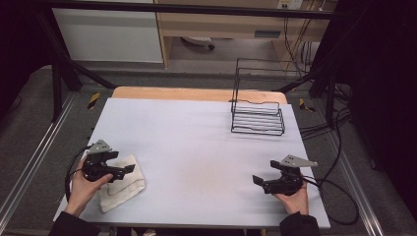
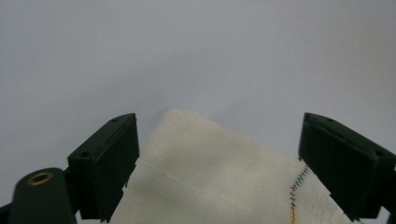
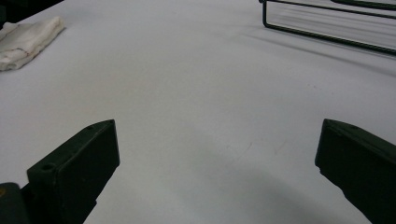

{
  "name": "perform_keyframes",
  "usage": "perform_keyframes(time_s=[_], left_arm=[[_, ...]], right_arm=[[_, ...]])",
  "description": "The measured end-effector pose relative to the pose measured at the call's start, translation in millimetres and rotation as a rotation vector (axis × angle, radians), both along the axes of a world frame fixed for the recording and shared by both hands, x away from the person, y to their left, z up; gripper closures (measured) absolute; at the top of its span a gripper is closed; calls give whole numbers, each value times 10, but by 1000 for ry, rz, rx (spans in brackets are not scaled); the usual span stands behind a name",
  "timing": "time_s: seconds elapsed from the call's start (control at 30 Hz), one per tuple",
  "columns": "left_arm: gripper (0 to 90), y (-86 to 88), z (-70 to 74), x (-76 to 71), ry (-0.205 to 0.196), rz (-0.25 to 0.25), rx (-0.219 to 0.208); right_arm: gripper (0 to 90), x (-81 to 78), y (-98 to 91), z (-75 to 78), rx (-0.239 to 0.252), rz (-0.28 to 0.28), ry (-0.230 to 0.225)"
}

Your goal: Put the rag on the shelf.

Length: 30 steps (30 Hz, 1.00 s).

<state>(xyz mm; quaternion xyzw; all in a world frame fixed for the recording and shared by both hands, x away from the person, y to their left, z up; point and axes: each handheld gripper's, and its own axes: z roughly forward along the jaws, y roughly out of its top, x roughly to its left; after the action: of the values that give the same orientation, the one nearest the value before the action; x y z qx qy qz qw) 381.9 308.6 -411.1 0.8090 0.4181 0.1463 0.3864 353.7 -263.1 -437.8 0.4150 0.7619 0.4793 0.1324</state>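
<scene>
A folded cream cloth lies near the table's front left corner. My left gripper hovers over its left part, jaws pointing right. In the left gripper view the cloth lies between and below the wide-apart jaws of the left gripper, with a stitched seam near the right jaw; the pads are clear of it. My right gripper rests low at the front right, pointing left, open with nothing between its jaws. From the right gripper view the cloth shows far off at top left.
A black wire rack stands at the table's back right, its base also in the right gripper view. The white table top spreads between the grippers. Cables trail off the right edge.
</scene>
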Motion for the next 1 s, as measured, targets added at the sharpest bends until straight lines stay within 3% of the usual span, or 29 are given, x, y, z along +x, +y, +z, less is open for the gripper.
perform_keyframes(time_s=[0.1, 0.4, 0.47, 0.73, 1.0], left_arm=[[179, -57, 39, -53, 1, 2, 33], [376, -374, -10, -308, 32, -106, 103], [400, -407, -29, -364, 49, -121, 101], [531, -525, -92, -479, 77, -144, 122], [569, -615, -210, -461, 98, -123, 186]], right_arm=[[5, -4, 2, -1, -3, -1, -1], [5, -10, 0, 2, -1, 2, -1], [5, -12, 0, 4, 2, 0, 0], [5, -13, 2, -1, -3, 1, 1], [5, -11, 8, -4, -1, 2, 3]])
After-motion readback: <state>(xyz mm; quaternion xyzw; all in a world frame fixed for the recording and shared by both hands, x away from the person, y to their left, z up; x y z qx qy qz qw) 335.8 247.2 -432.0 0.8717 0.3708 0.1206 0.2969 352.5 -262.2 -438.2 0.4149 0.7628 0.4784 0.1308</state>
